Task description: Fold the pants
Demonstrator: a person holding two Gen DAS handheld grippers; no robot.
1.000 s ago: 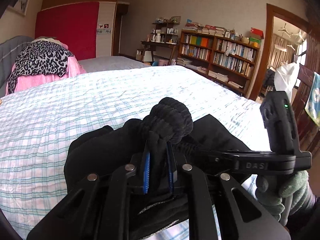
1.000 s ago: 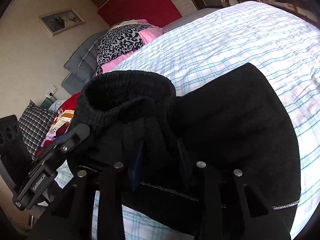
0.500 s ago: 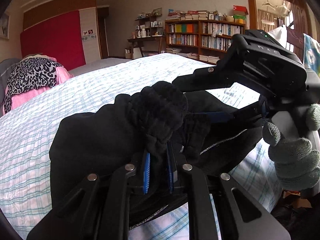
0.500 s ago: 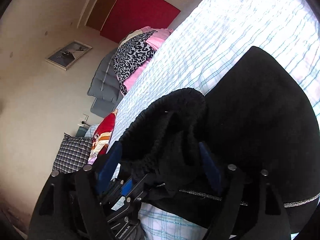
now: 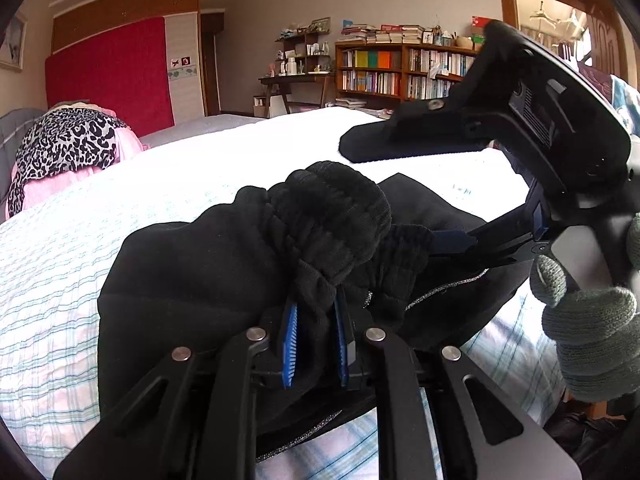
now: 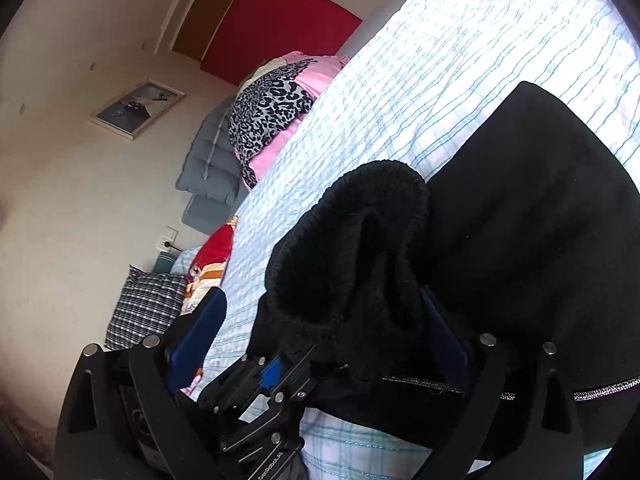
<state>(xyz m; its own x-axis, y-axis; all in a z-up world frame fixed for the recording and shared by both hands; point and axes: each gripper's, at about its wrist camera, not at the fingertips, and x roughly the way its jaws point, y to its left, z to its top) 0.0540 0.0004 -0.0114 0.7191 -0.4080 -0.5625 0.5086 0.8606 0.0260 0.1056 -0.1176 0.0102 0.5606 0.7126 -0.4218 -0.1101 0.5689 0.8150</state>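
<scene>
Black pants (image 5: 192, 272) lie bunched on the bed near its front edge; they also show in the right wrist view (image 6: 532, 216). My left gripper (image 5: 314, 336) is shut on the ribbed waistband (image 5: 332, 216), its blue pads pressed on the fabric. My right gripper (image 6: 320, 332) is open, its jaws wide on either side of the waistband (image 6: 352, 248). In the left wrist view the right gripper (image 5: 452, 240) comes in from the right, one finger above the pants and one beside the waistband. A silver stripe (image 6: 600, 391) runs along a pants seam.
The bed (image 5: 60, 264) has a pale checked cover. A leopard-print and pink pile (image 5: 68, 148) sits at its head. A bookshelf (image 5: 400, 76) and a desk (image 5: 296, 80) stand at the far wall. Cushions (image 6: 148, 308) lie beside the bed.
My right gripper has opened and let go of the waistband, and it has swung closer to my left gripper. My left gripper keeps its hold on the pants.
</scene>
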